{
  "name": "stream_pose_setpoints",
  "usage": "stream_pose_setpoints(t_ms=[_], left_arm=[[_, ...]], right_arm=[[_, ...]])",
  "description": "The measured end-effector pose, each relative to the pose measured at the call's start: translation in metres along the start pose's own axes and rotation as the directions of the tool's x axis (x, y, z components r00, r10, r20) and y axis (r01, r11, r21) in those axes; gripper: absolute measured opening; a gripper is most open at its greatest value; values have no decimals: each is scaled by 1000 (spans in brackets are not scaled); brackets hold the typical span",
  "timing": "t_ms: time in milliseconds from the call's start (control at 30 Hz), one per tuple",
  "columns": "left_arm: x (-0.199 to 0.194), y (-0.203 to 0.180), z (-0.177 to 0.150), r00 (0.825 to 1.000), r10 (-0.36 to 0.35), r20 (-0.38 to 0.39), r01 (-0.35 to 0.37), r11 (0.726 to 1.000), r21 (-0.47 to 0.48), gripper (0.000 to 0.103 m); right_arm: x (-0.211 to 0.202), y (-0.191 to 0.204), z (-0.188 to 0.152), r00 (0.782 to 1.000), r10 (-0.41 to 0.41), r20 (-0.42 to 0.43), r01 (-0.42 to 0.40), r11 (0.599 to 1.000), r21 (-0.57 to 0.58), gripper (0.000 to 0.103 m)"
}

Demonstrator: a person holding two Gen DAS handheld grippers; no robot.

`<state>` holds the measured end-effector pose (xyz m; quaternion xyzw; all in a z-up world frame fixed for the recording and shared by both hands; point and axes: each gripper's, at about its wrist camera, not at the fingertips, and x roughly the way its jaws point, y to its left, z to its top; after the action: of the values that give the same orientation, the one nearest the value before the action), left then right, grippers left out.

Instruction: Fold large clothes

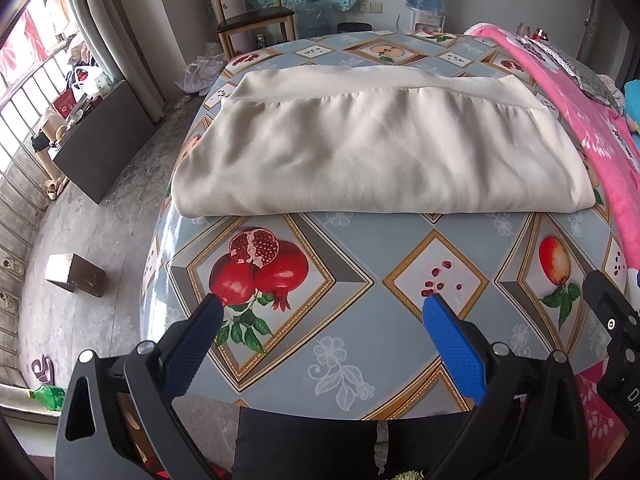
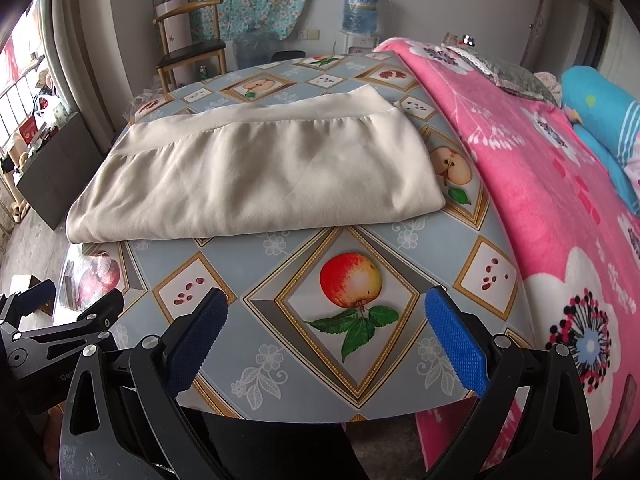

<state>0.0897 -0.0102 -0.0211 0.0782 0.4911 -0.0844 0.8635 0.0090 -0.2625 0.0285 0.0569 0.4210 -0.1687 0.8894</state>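
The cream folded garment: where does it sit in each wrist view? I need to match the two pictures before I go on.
Left wrist view: the cream folded garment spans the middle of the frame, lying on the fruit-print tablecloth beyond the open left gripper.
Right wrist view: it lies left of centre, beyond the open right gripper.
Shared landmark: the wooden chair behind the table.

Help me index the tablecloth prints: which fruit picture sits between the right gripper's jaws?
The whole red-yellow apple with green leaves, framed in a gold diamond on the tablecloth. The halved apple lies farther off, beside the folded cream garment.
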Motion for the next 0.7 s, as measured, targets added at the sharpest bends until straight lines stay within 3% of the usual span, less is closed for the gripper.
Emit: stream_pose_setpoints(t_ms=[700], left_arm=[[5,1,2,1000,-16,-26,16,1000,-10,98]], right_arm=[[1,1,0,1000,-2,1,2,1000,-3,96]])
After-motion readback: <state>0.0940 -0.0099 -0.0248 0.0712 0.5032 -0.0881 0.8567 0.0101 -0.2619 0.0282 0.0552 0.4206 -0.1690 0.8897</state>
